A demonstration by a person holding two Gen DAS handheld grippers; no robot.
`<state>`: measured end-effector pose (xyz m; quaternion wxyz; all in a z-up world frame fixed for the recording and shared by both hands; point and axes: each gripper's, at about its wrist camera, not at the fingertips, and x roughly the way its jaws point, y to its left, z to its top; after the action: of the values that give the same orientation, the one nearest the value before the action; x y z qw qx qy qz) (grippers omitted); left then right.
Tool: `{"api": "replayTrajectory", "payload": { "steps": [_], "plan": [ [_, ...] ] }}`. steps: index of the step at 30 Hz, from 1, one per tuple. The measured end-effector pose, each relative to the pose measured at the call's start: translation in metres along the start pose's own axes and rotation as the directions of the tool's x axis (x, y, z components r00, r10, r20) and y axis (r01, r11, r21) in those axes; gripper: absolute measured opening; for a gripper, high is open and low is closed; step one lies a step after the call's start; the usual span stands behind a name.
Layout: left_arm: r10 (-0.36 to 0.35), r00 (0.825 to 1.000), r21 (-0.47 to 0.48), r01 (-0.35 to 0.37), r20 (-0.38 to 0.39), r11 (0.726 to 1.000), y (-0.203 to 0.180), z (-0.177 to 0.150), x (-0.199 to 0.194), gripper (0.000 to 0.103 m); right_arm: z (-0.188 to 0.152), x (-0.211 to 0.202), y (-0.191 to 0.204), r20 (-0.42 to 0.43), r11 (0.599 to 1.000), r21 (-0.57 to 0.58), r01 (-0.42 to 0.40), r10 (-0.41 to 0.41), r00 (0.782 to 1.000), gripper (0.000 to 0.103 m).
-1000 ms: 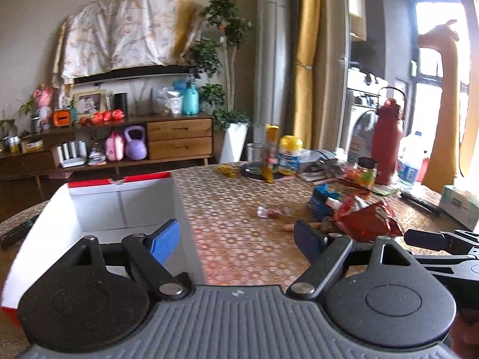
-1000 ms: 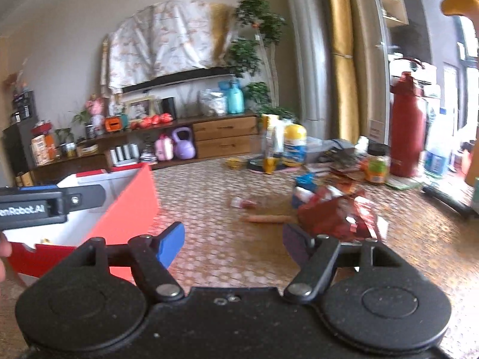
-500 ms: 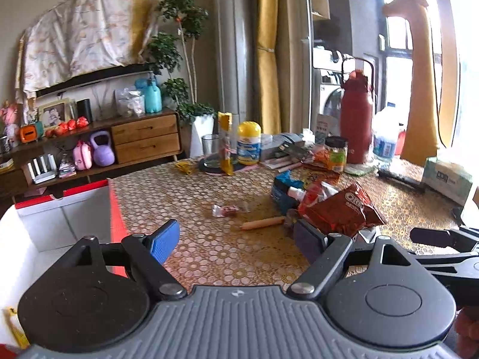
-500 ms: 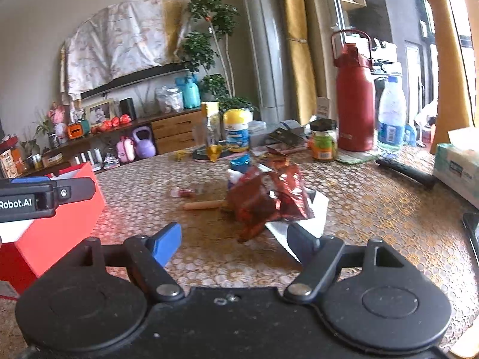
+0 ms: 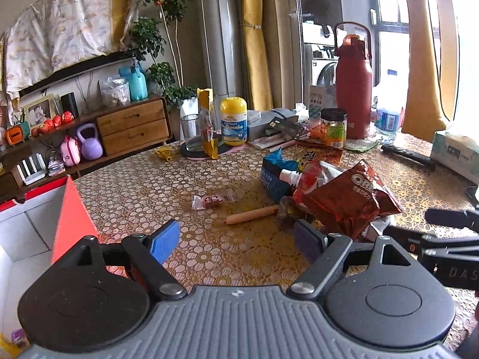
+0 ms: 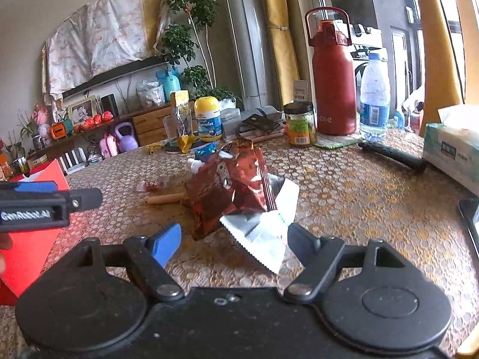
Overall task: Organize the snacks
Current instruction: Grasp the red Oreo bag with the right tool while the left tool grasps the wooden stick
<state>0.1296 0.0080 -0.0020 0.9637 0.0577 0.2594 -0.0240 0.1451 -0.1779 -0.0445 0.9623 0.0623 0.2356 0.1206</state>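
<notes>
A snack pile lies mid-table: a red Oreo bag (image 5: pixel 350 200), a spouted pouch (image 5: pixel 302 176), a blue pack (image 5: pixel 274 176), a sausage stick (image 5: pixel 251 214) and a small candy wrapper (image 5: pixel 212 201). My left gripper (image 5: pixel 236 239) is open and empty, just short of the sausage. The red box (image 5: pixel 71 209) with white insides stands to its left. My right gripper (image 6: pixel 233 239) is open in front of the Oreo bag (image 6: pixel 230 188). A white wrapper with a serrated edge (image 6: pixel 266 230) lies between its fingers, not pinched. The red box (image 6: pixel 33 245) is at the left edge of that view.
At the back of the table stand a red flask (image 6: pixel 332 83), a water bottle (image 6: pixel 374 98), a green-label jar (image 6: pixel 299 124), a gummies jar (image 5: pixel 233 121) and a glass (image 5: pixel 190 131). A tissue box (image 6: pixel 452 149) and a black handle (image 6: pixel 392 155) lie on the right.
Both views have swung right, away from the red box and toward the snack pile, and dropped closer to the table. The right jaws stand slightly wider than a second ago.
</notes>
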Motion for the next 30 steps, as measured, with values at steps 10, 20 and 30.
{"api": "replayTrajectory", "payload": {
  "steps": [10,20,30],
  "plan": [
    [0.019,0.999,-0.040,-0.021,-0.045,0.999,0.006,0.006,0.045,0.083,0.028,0.033,0.003,0.031,0.998,-0.056,-0.003,0.005,0.999,0.080],
    [0.037,0.994,-0.020,-0.040,-0.104,0.999,0.005,0.011,0.095,0.083,0.028,0.065,0.004,-0.026,0.999,-0.049,-0.011,0.009,1.000,0.083],
    [0.019,0.988,0.029,-0.015,-0.151,0.999,0.004,0.013,0.139,0.083,0.024,0.074,-0.003,-0.040,0.999,0.000,-0.051,0.050,0.998,0.075]
  ]
}}
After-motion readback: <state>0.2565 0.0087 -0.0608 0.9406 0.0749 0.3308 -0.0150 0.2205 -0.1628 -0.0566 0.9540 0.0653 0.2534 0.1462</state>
